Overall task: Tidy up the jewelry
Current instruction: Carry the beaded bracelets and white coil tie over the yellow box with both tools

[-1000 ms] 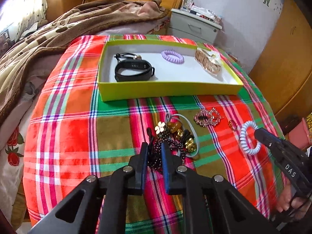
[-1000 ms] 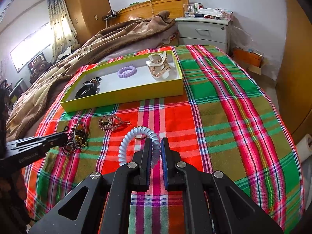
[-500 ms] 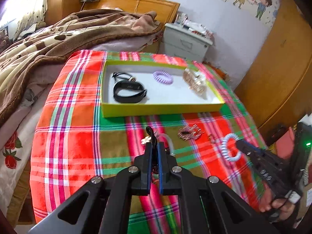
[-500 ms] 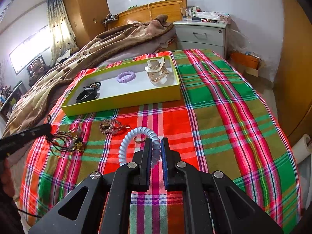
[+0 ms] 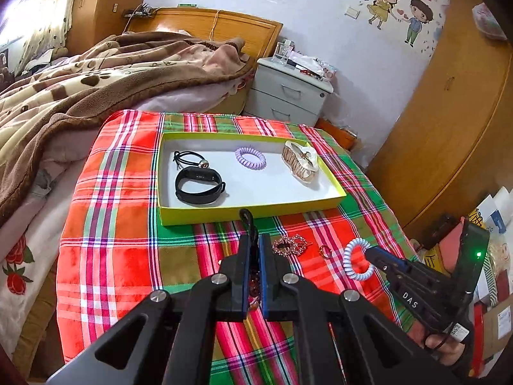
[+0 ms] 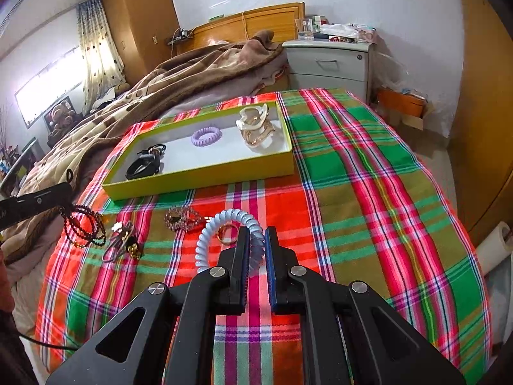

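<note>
My left gripper (image 5: 253, 237) is shut on a dark beaded bracelet (image 6: 84, 228), which hangs in loops under its tip above the plaid cloth; a black cord loop (image 5: 247, 219) pokes out past the fingers. In the right wrist view the left gripper (image 6: 65, 190) enters from the left edge. My right gripper (image 6: 255, 231) is shut on a pale blue coil hair tie (image 6: 211, 227) that rests on the cloth. The yellow box (image 5: 256, 213) holds a black wristband (image 5: 198, 186), a purple coil tie (image 5: 250, 158) and a beige hair clip (image 5: 301, 162).
On the cloth in front of the box lie a rhinestone brooch (image 6: 181, 218), a gold ring (image 6: 226, 236) and a small heap of hair ties with a flower (image 6: 123, 244). A brown blanket (image 5: 96, 80) borders the left; a nightstand (image 5: 288, 93) stands behind.
The left gripper closed on the beaded bracelet and rose with it, lifting it off the heap of hair ties. The right gripper kept still on the blue coil.
</note>
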